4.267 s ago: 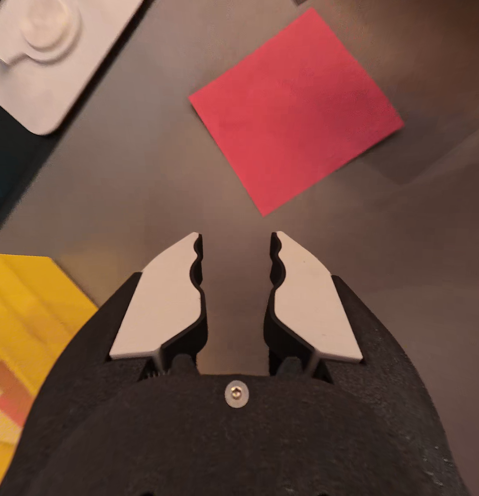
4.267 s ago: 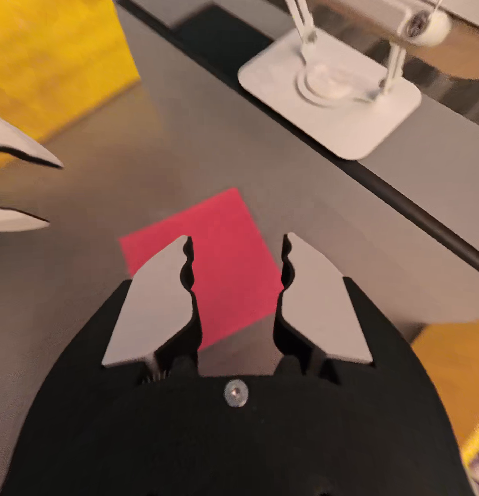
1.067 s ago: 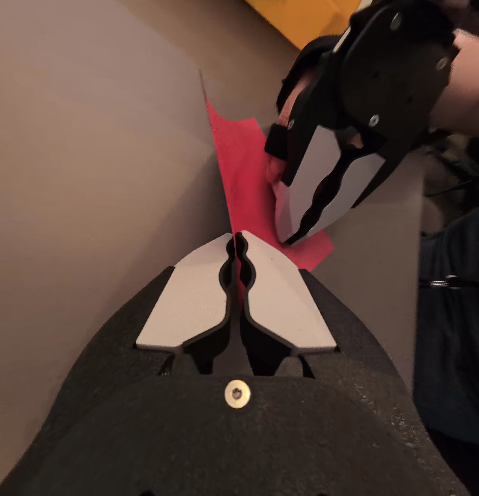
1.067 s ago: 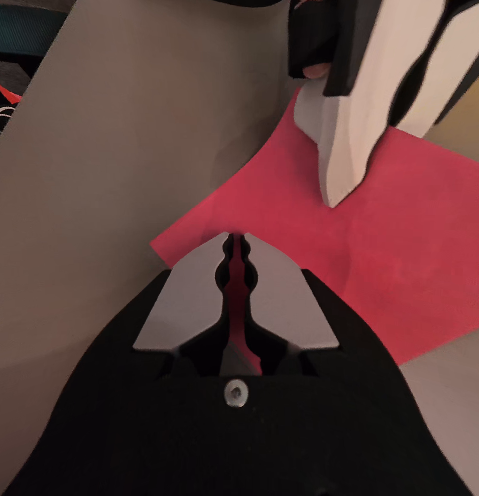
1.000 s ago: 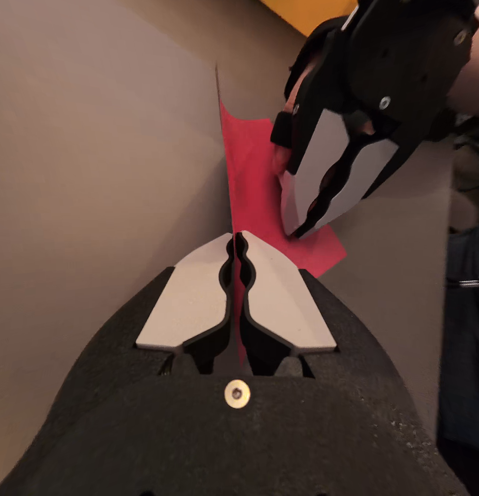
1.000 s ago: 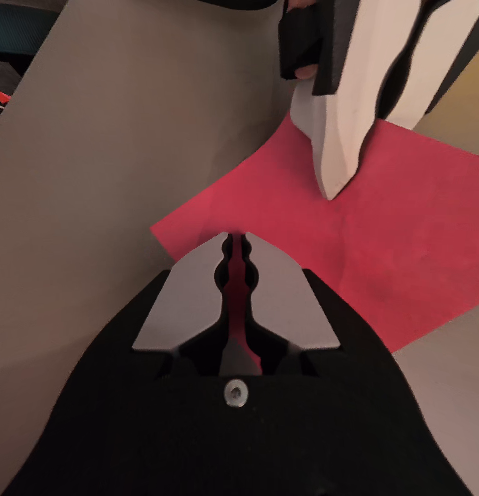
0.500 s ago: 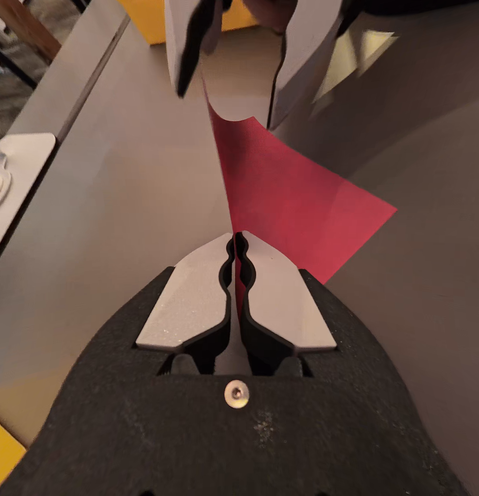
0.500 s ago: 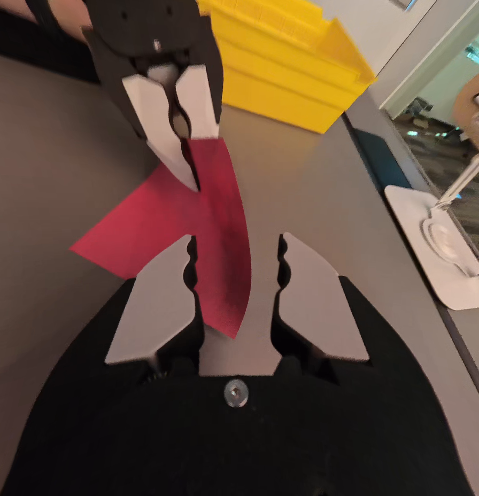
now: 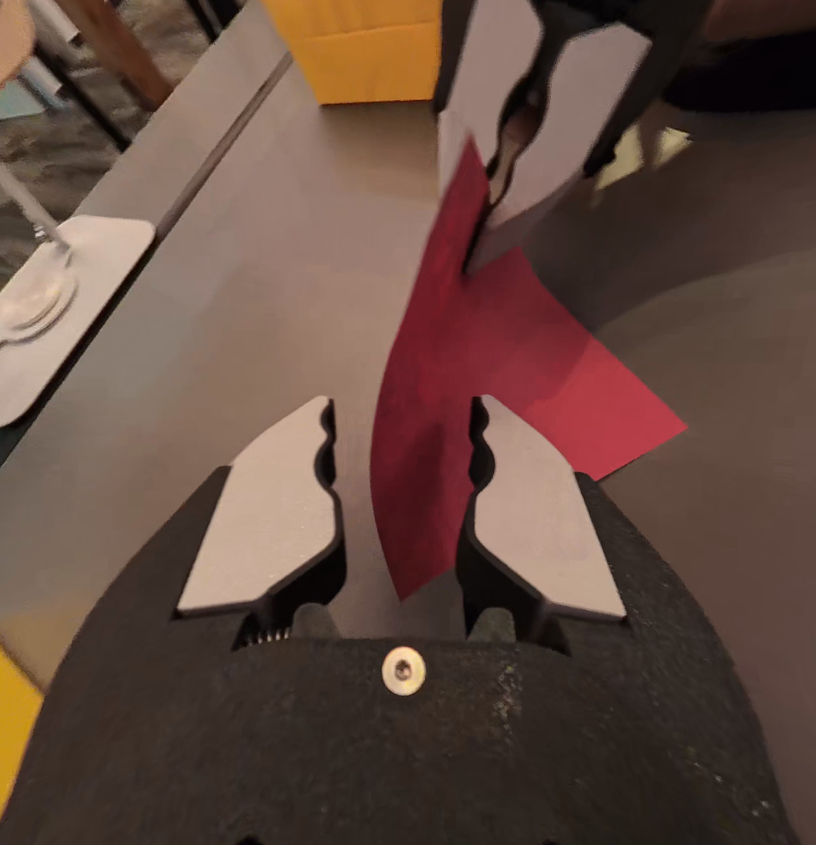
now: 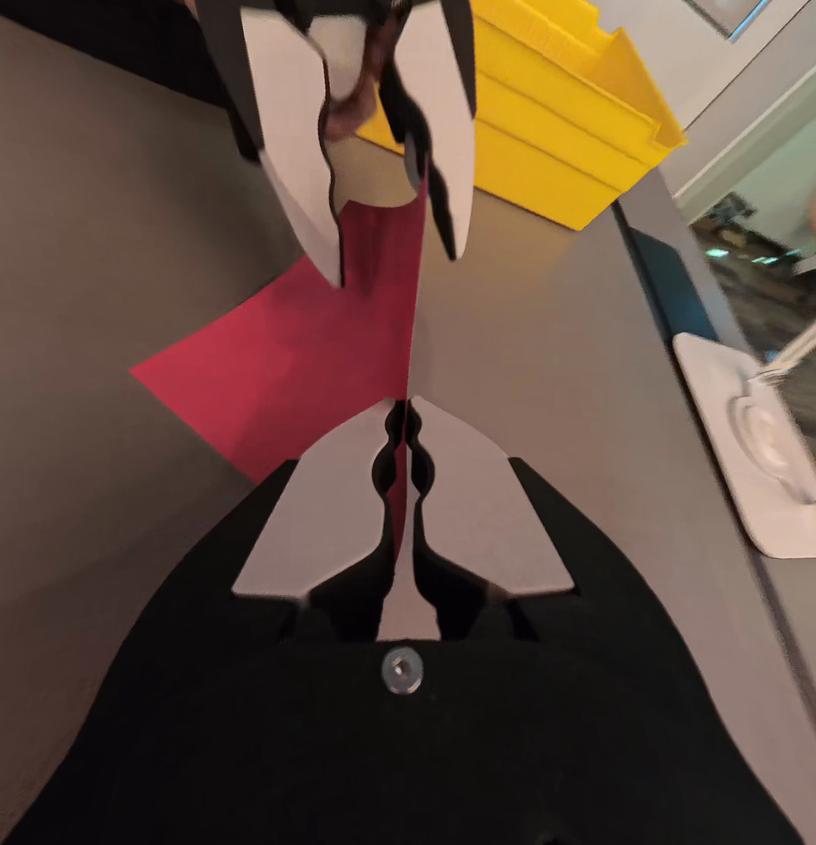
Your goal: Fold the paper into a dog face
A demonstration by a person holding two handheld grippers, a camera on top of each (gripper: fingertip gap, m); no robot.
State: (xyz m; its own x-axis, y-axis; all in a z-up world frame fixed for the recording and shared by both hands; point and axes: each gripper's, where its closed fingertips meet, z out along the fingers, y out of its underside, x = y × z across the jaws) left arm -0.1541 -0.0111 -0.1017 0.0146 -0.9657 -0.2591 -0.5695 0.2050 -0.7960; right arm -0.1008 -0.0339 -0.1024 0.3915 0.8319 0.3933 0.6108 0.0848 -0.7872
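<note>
A red paper (image 9: 511, 347) stands bent up off the grey table (image 9: 260, 297), one part lying flat. My left gripper (image 9: 401, 400) is open, with a loose corner of the paper hanging between its fingers. My right gripper (image 10: 401, 402) is shut on the paper's (image 10: 305, 356) raised edge. In the left wrist view the right gripper (image 9: 474, 260) pinches the paper's far upper edge. In the right wrist view the left gripper (image 10: 397, 270) is open around the paper's far end.
A yellow bin (image 10: 557, 137) stands at the back of the table and also shows in the left wrist view (image 9: 369, 59). A white stand base (image 9: 54, 311) with a metal rod sits beyond the table's edge, also in the right wrist view (image 10: 763, 457). Tip to tip, the grippers are about 7 centimeters apart.
The left gripper, shut on the paper until half a second ago, has opened. The right gripper, shut a second ago and open half a second ago, has closed on the raised edge.
</note>
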